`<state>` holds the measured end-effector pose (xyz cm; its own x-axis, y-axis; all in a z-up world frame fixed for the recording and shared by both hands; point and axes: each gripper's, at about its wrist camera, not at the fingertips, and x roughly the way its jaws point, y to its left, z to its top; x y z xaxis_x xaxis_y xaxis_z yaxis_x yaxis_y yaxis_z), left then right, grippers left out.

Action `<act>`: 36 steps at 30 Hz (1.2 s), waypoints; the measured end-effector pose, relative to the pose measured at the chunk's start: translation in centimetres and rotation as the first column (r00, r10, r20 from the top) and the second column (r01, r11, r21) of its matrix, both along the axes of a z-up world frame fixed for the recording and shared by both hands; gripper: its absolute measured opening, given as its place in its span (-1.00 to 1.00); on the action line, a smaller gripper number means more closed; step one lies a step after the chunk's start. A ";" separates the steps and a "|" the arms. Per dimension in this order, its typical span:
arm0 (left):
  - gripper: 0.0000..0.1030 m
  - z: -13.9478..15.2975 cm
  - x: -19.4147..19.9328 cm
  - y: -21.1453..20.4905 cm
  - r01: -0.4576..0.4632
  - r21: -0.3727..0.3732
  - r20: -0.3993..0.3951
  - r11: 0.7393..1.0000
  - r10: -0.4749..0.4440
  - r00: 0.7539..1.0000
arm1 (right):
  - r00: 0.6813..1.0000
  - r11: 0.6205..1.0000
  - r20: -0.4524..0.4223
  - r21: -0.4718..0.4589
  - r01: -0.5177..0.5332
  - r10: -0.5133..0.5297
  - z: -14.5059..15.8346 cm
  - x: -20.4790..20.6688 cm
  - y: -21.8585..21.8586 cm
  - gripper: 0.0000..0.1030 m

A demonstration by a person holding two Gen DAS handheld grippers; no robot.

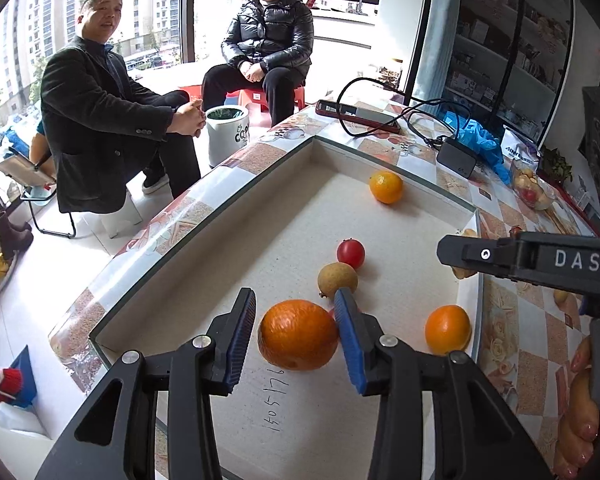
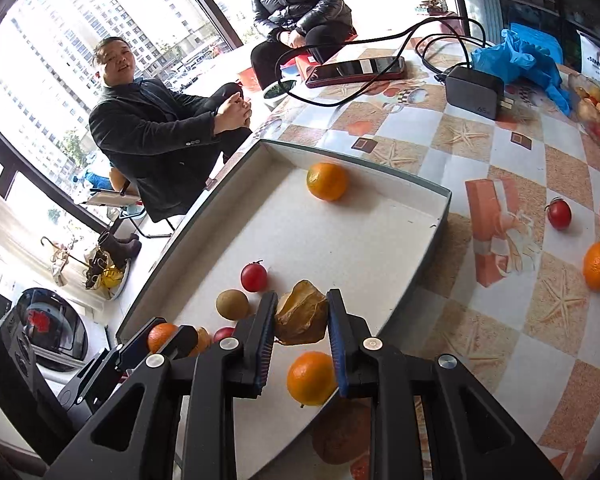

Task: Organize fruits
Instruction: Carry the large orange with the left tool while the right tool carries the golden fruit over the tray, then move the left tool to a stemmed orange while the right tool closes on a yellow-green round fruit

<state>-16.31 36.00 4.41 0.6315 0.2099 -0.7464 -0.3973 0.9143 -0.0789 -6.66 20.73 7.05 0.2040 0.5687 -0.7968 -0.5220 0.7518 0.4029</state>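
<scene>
Matt white tray point(image 1: 416, 168), glossy patterned tablecloth point(image 2: 500, 152), papery dry husk fruit point(image 2: 301, 312).

We see a worktop point(image 2: 512, 148) covered in a checked cloth printed with starfish and gift boxes. On it sits a shallow white tray point(image 2: 420, 196) with fruit inside. Beyond the tray lie a red-cased phone point(image 2: 356, 71), a black charger brick point(image 2: 474, 87) with its cable, and a crumpled blue bag point(image 2: 520, 58). A glass bowl point(image 2: 598, 116) of fruit stands at the far right edge. Loose on the cloth, well apart from the tray, rest a small red fruit point(image 2: 559, 213) and an orange point(image 2: 599, 266).
</scene>
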 end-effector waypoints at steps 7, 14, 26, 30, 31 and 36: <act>0.54 0.7 -0.5 -0.4 0.009 0.038 0.034 0.999 -0.010 0.999 | 0.999 1.000 0.042 0.003 0.000 0.000 0.4 -0.8 -0.2 0.59; 0.55 0.8 -0.5 -0.8 -0.008 0.028 0.043 1.000 0.006 0.999 | 0.997 0.999 0.060 0.003 0.048 -0.048 1.3 -0.2 -2.2 0.59; 0.55 0.2 0.4 -3.3 0.043 0.066 0.018 0.997 -0.044 0.999 | 0.985 0.987 0.065 -0.024 0.162 -0.160 1.0 1.2 -7.3 0.59; 0.56 0.6 0.4 -3.5 0.038 0.074 0.013 0.997 -0.040 0.999 | 0.975 0.976 0.070 -0.031 0.215 -0.212 1.4 2.5 -9.6 0.59; 0.56 0.8 0.4 -3.6 0.042 0.074 0.012 0.996 -0.043 0.999 | 0.971 0.973 0.078 -0.032 0.229 -0.226 1.6 2.7 -10.3 0.59; 0.56 2.3 0.7 -4.4 0.095 0.038 0.015 0.995 -0.096 0.995 | 0.942 0.949 0.183 -0.090 0.301 -0.282 3.5 4.2 -14.1 0.59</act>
<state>-15.64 31.61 6.73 0.6623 0.1755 -0.7283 -0.3069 0.9504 -0.0501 -2.44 6.62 10.54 0.4817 0.3708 -0.7940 -0.3248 0.9171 0.2312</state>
